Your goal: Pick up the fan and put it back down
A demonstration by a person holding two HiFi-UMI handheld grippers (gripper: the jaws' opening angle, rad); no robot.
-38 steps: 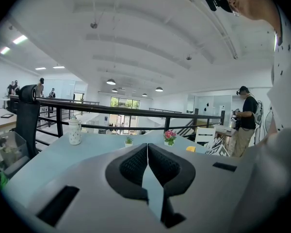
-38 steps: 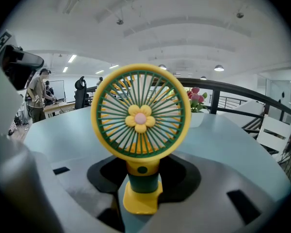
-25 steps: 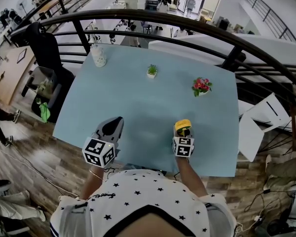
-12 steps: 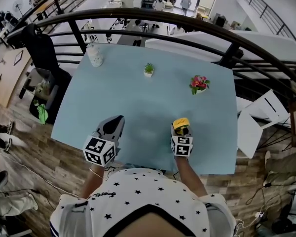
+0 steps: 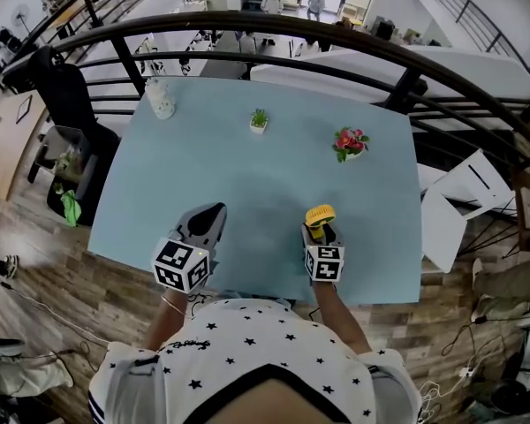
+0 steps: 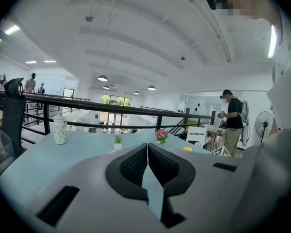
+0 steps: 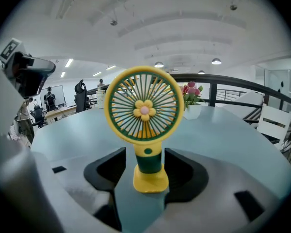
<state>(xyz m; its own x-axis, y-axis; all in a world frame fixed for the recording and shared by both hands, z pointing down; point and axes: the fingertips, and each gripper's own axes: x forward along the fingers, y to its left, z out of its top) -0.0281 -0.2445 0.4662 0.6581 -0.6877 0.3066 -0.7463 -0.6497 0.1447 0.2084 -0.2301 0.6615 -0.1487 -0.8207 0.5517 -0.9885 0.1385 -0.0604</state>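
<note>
The right hand-held gripper (image 7: 145,158) has just been opening; its jaws stand wide, clear of the fan (image 7: 144,111) upright between them. The left hand-held gripper (image 6: 147,152) is closed and empty.

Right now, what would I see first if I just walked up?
A little yellow-and-green fan stands upright near the front edge of the blue table. It is between the jaws of the right gripper, which have just been opening and don't touch it. Farther back sit pink flowers.
</note>
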